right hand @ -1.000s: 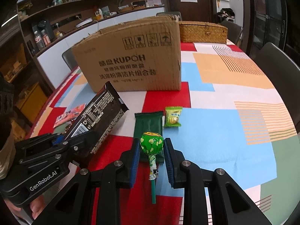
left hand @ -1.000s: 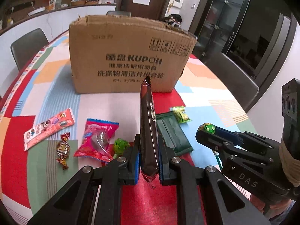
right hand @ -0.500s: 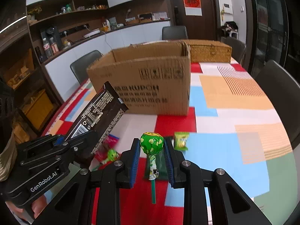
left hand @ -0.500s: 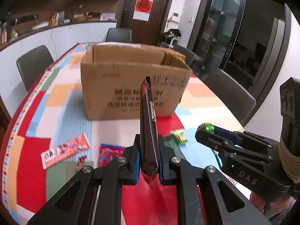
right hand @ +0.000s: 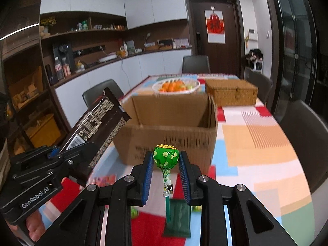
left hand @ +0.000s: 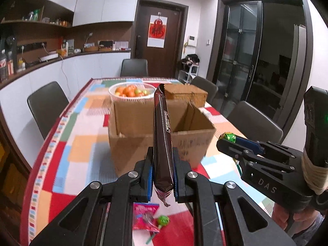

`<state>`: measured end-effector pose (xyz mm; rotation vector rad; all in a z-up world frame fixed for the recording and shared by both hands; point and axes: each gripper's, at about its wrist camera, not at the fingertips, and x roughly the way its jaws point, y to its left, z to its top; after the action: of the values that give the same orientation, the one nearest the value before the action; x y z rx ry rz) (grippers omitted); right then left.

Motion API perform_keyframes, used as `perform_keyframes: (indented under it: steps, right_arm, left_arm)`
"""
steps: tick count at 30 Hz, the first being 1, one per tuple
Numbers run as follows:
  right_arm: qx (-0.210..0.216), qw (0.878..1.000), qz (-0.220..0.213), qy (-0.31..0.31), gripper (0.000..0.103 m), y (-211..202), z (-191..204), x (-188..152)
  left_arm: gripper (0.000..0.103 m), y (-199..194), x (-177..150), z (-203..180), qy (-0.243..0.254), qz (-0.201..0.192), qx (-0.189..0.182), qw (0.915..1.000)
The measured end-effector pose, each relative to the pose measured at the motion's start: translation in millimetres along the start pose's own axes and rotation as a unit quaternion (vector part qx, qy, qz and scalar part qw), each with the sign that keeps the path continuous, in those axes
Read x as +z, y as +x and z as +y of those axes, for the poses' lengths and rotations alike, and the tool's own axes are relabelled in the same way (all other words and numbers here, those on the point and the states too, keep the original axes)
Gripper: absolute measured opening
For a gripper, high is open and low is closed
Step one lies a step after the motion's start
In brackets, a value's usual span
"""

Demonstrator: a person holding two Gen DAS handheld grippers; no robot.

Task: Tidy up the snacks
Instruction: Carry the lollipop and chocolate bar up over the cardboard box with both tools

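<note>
My left gripper is shut on a long dark brown snack bar that stands on edge between the blue pads. My right gripper is shut on a green lollipop, its stick hanging down. Both are raised side by side in front of the open cardboard box, whose empty-looking inside shows from above in both views. Each gripper appears in the other's view: the right one with the lollipop, the left one with the bar. Below on the table lie a pink packet, a green candy and a dark green packet.
Behind the box stand a white basket of oranges and a wicker box. Dark chairs ring the patchwork-covered table. A hand holds the left gripper's handle. A counter and shelves run along the left wall.
Both grippers have risen with their snacks, so the views now look over the box's rim into it. The loose snacks on the table have dropped to the bottom of the views.
</note>
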<state>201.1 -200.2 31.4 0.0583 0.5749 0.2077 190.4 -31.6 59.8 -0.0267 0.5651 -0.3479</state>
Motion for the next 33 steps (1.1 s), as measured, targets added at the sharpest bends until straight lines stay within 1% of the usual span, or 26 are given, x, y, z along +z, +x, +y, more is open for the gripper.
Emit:
perform_keyframes:
  steps: [3,7,16,19,22,25,28,30,33]
  right_arm:
    - [-0.004,1.0,-0.016,-0.007,0.027,1.7,0.8,16.4]
    - [-0.006,1.0,-0.026,-0.011,0.027,7.5,-1.0,36.0]
    - [-0.008,1.0,-0.016,-0.014,0.027,37.4,-6.8,76.4]
    - [-0.004,1.0,-0.003,-0.016,0.027,52.3,-8.7,89.9]
    - [-0.003,1.0,0.014,-0.019,0.027,71.3,-11.5,100.7]
    - [0.006,0.999,0.033,-0.009,0.027,86.9,-16.2,105.1]
    - [0.014,0.998,0.055,0.002,0.027,103.8,-21.9,107.3]
    - [0.016,0.997,0.068,0.014,0.027,113.8,-25.7,106.7]
    - [0.013,0.997,0.077,0.022,0.027,124.9,-29.7,105.6]
  left_arm:
    - [0.016,2.0,14.2,2.8,0.007,-0.005,0.005,0.9999]
    - [0.016,10.4,30.9,7.0,0.015,-0.005,0.014,0.9998]
    - [0.016,48.0,60.0,22.7,-0.003,0.031,0.007,0.9995]
    - [0.016,60.0,69.0,28.3,-0.018,0.044,-0.002,0.9989]
    - [0.016,73.4,74.4,31.6,-0.021,0.061,-0.005,0.9979]
    - [0.016,86.4,77.1,35.2,-0.022,0.073,0.002,0.9971]
    - [0.016,98.2,80.1,38.1,-0.024,0.081,0.001,0.9964]
    - [0.016,103.7,81.5,38.9,-0.023,0.081,0.005,0.9964]
    - [0.016,114.2,84.2,41.1,-0.024,0.086,0.012,0.9959]
